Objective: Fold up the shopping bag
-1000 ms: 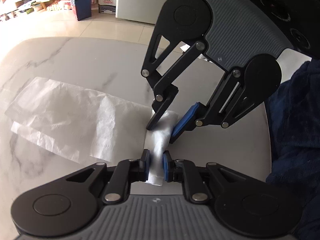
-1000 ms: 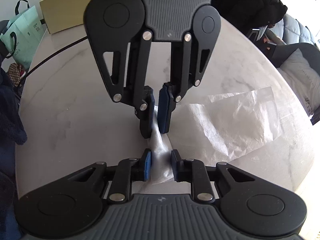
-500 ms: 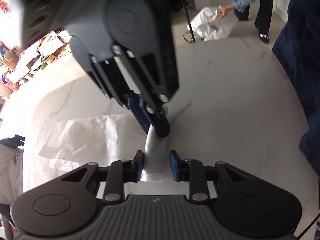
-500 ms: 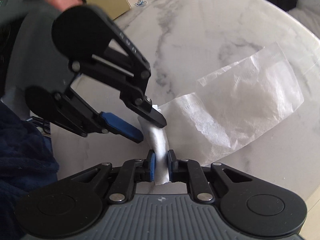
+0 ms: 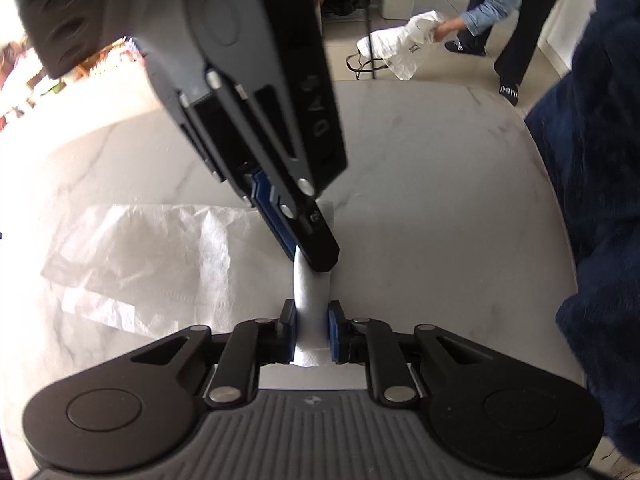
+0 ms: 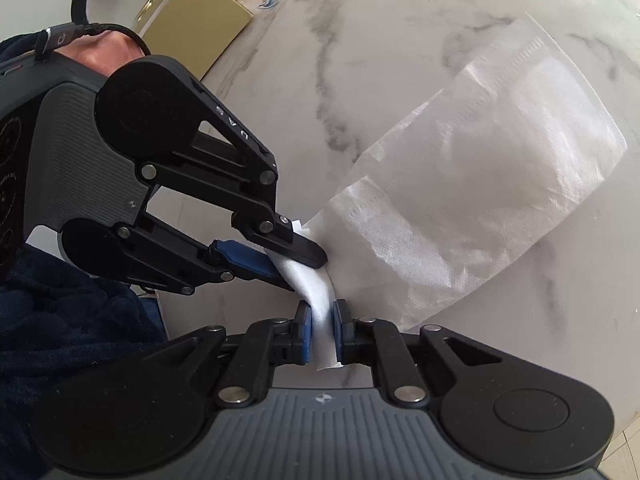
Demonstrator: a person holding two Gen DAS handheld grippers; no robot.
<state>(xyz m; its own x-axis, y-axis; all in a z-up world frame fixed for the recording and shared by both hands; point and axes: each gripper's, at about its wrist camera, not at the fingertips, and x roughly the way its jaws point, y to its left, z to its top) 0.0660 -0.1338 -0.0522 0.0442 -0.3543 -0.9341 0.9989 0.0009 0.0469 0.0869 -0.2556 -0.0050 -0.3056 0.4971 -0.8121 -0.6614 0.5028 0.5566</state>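
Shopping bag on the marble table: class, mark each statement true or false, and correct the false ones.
1. The shopping bag is white. True.
2. Both grippers have the bag's same narrow end between their pads. True: the left gripper, whose jaws are closing, and the right gripper each clamp it.
3. The whole bag hangs in the air. False: its body lies spread on the marble table.
4. A red box stands on the table. False: the box is tan.
5. A person in the background handles another white bag. True.
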